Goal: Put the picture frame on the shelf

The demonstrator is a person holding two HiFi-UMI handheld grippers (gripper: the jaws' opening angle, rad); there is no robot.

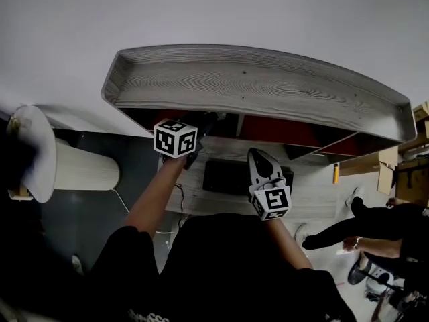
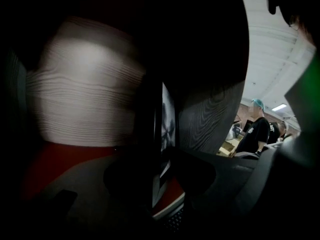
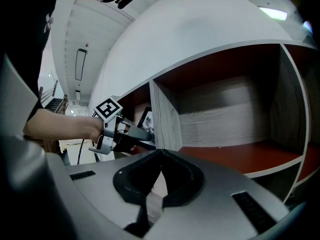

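Observation:
The grey wood-grain shelf (image 1: 255, 86) has compartments with red floors (image 3: 240, 156). The black picture frame (image 2: 167, 119) stands upright in the left compartment, edge-on to me, with its photo face showing. It also shows just left of the wooden divider (image 3: 165, 119) as the picture frame (image 3: 145, 118). My left gripper (image 2: 160, 176) reaches under the shelf top, its marker cube (image 1: 175, 138) outside. Its jaws stand slightly apart on either side of the frame. My right gripper (image 3: 160, 153) hangs shut and empty in front of the shelf, seen as the right gripper (image 1: 260, 158) from above.
A white ribbed cylinder (image 1: 80, 166) lies at the left by the shelf. Below the shelf are a black flat object (image 1: 224, 176) and a yellow item (image 1: 336, 173). A seated person (image 1: 375, 223) and cardboard (image 1: 392, 166) are at the right.

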